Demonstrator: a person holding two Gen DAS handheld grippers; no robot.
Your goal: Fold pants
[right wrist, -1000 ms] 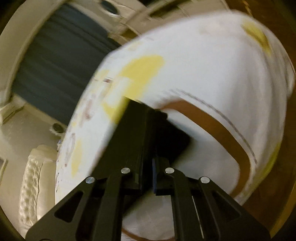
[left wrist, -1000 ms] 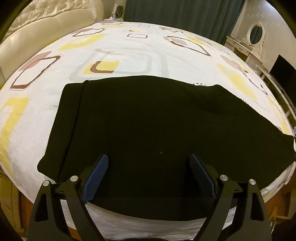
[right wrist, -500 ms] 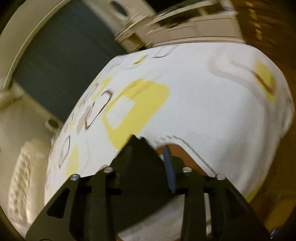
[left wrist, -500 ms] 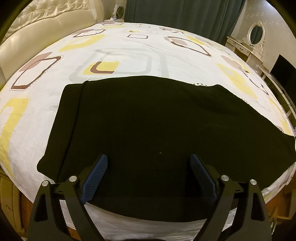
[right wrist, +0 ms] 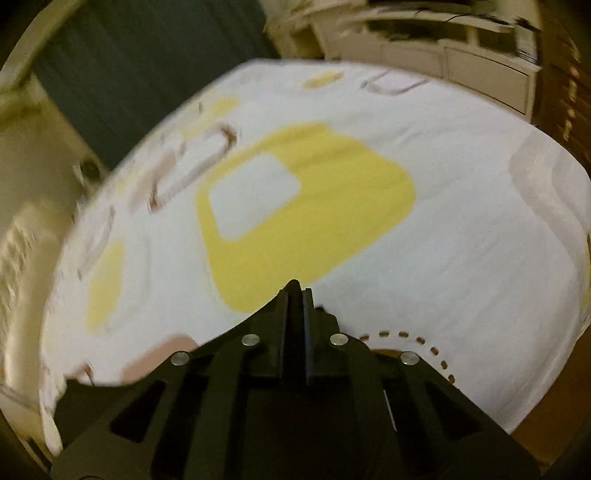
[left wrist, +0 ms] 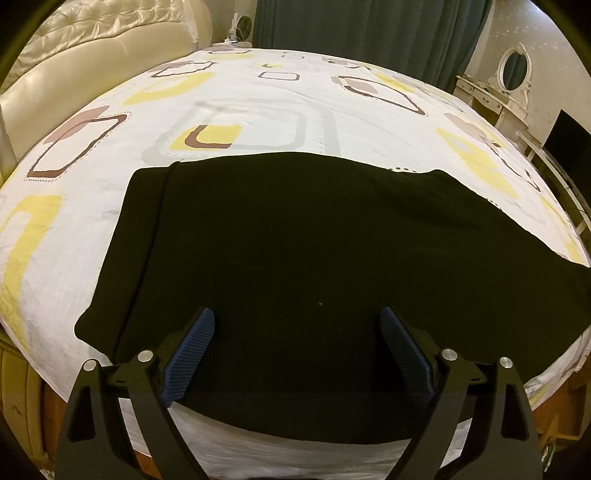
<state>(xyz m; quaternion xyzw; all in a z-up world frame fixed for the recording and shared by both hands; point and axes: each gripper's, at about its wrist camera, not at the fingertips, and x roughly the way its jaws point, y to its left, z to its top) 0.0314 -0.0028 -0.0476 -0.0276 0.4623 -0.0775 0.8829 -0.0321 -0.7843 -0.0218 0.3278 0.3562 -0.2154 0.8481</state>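
Black pants [left wrist: 303, 254] lie flat across the near half of the bed [left wrist: 258, 103]. My left gripper [left wrist: 297, 321] hovers spread wide above them, free to pin. Right gripper [right wrist: 295, 291] is clamped together with dark cloth between the fingers, likely a pant end ready to fold over.

A white bedsheet [left wrist: 280, 96] printed with yellow, brown and grey squares covers the bed. A cream tufted headboard [left wrist: 92, 48] stands far left, dark teal curtains [left wrist: 369, 33] hang behind, and an oval-mirrored dressing table [left wrist: 511, 79] sits far right.
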